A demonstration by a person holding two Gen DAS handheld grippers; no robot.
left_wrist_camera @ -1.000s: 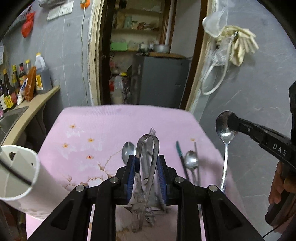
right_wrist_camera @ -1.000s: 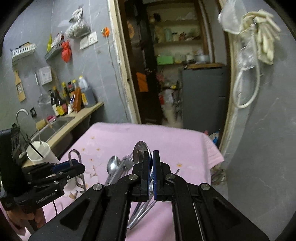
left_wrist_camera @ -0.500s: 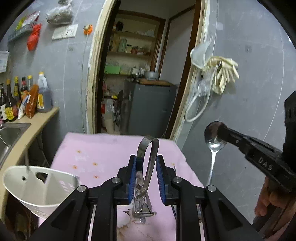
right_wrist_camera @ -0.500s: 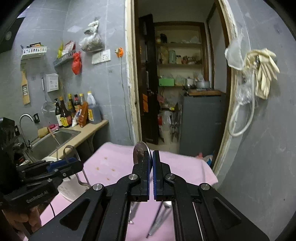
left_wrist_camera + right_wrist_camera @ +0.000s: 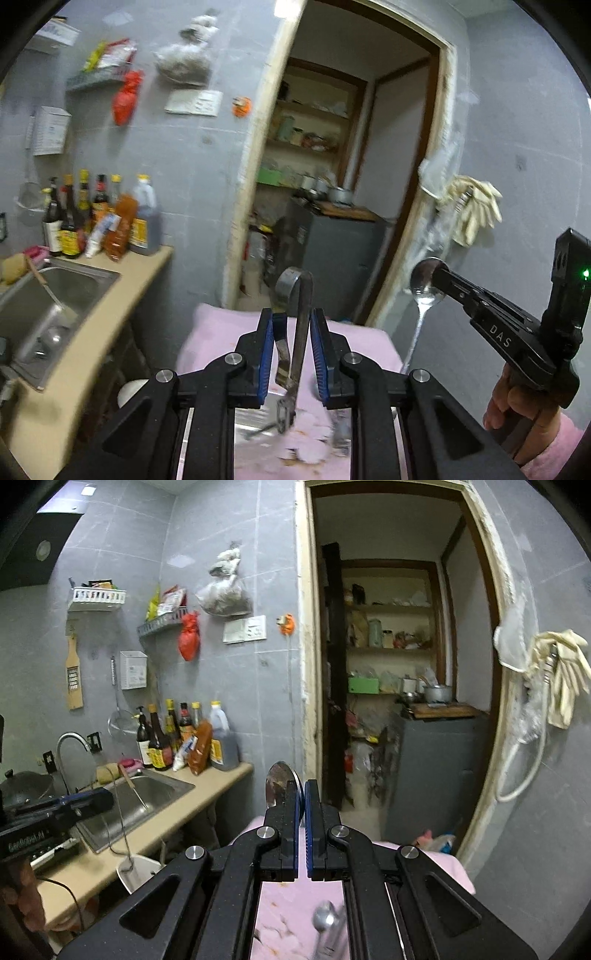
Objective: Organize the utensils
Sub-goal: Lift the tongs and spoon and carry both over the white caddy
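Centre frame in both views, we now carry both picks well above the pink tablecloth (image 5: 354, 332): left gripper (image 5: 291, 328), jaws just closing, squeezes metal tongs (image 5: 295, 317); right gripper (image 5: 303, 805) stays clamped on a spoon (image 5: 424, 286). White holder (image 5: 138, 867) at lower left comes next, we judge.

Sauce bottles (image 5: 177, 738) on counter by steel sink (image 5: 147, 797), gloves (image 5: 561, 672) beside doorway, grey cabinet (image 5: 436, 768)

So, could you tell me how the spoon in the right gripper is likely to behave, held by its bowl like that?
The spoon looks like stiff, polished metal, so probably slippery. The right gripper pinches only its bowl, handle hanging below, so it may swing or pivot.
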